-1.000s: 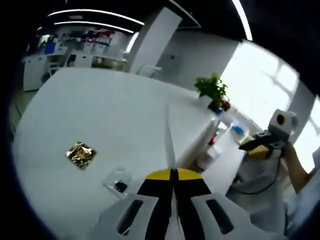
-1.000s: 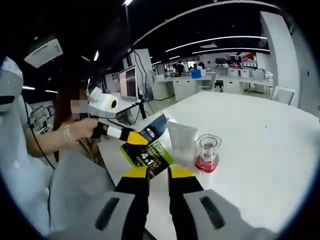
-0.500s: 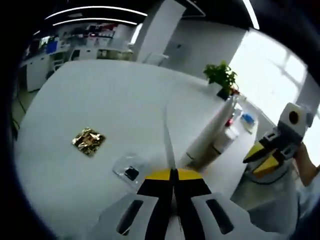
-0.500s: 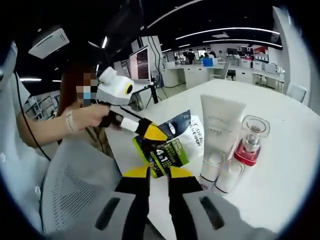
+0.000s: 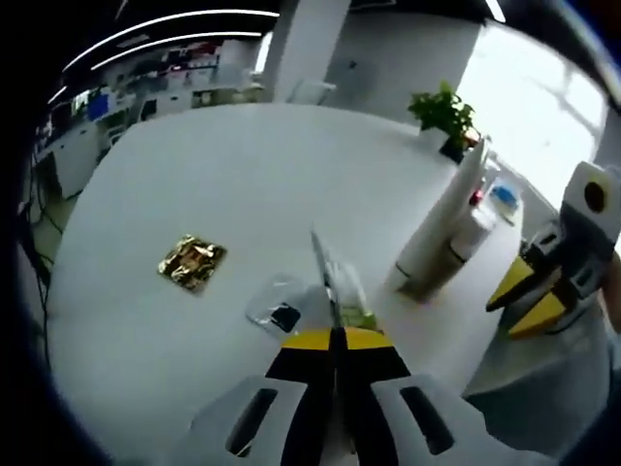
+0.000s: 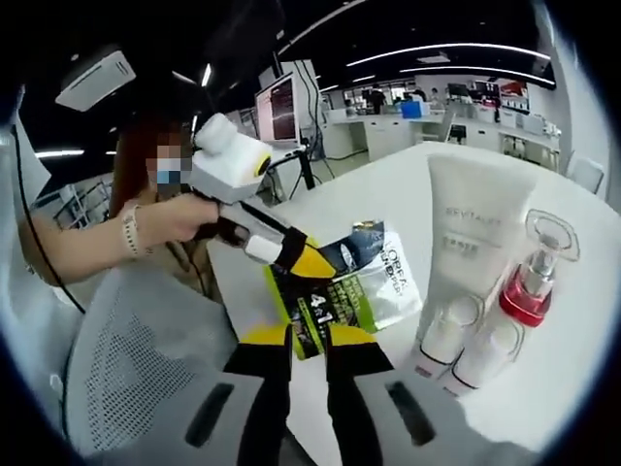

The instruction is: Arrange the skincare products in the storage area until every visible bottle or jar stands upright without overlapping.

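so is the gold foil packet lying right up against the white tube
No, in the left gripper view the gold foil packet lies alone on the white table, well apart from the white tube standing near the edge.

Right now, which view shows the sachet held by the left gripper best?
The right gripper view: there the sachet faces the camera, its green and black print readable, pinched at one edge by the left gripper. In the left gripper view the sachet is seen edge-on, a thin sliver rising from the shut jaws.
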Action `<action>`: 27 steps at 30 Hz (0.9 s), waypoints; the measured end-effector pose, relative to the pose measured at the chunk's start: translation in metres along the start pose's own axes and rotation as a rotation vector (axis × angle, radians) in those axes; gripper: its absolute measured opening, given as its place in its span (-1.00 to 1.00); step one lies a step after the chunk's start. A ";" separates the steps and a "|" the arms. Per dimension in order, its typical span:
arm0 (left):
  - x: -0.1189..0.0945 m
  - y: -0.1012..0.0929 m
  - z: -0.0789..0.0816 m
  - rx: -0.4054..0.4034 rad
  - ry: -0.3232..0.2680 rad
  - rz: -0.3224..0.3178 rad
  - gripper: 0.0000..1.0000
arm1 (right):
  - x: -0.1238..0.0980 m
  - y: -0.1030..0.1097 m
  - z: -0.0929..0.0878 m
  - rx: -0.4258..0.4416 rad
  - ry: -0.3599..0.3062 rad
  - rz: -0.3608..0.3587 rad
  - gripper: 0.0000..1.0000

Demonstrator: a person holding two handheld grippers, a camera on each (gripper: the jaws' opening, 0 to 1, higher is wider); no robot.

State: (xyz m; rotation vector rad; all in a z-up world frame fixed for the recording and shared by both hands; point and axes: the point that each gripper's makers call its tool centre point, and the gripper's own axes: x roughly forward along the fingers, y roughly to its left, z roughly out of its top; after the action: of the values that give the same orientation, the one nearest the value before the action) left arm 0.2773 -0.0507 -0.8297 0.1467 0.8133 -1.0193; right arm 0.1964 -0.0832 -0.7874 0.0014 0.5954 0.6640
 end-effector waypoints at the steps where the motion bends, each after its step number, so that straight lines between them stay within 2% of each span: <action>1: 0.000 0.000 -0.001 0.014 0.009 0.007 -1.00 | 0.002 -0.001 -0.002 -0.010 0.008 -0.003 -0.72; 5: 0.001 -0.002 -0.005 0.040 0.031 0.012 -1.00 | 0.016 0.000 -0.010 -0.010 0.040 0.004 -0.65; 11: 0.002 0.002 -0.014 0.143 0.097 0.066 -1.00 | 0.037 0.007 -0.022 -0.111 0.120 0.009 -0.49; 13: 0.003 0.002 -0.014 0.139 0.098 0.062 -1.00 | 0.044 0.012 -0.028 -0.154 0.155 0.022 -0.42; 18: 0.003 -0.001 -0.016 0.130 0.107 0.053 -1.00 | 0.061 0.013 -0.042 -0.195 0.201 0.014 -0.27; 19: 0.003 -0.003 -0.018 0.123 0.114 0.042 -1.00 | 0.062 0.011 -0.045 -0.239 0.223 0.004 -0.25; 22: 0.007 -0.008 -0.022 0.132 0.136 0.021 -1.00 | 0.070 0.010 -0.051 -0.256 0.230 -0.011 -0.13; 27: 0.009 -0.009 -0.034 0.141 0.189 0.011 -0.95 | 0.071 0.009 -0.063 -0.289 0.264 0.001 -0.12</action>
State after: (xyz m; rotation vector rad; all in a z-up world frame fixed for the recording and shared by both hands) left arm 0.2545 -0.0458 -0.8570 0.3723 0.9098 -1.0631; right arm 0.2030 -0.0467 -0.8754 -0.3604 0.7480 0.7526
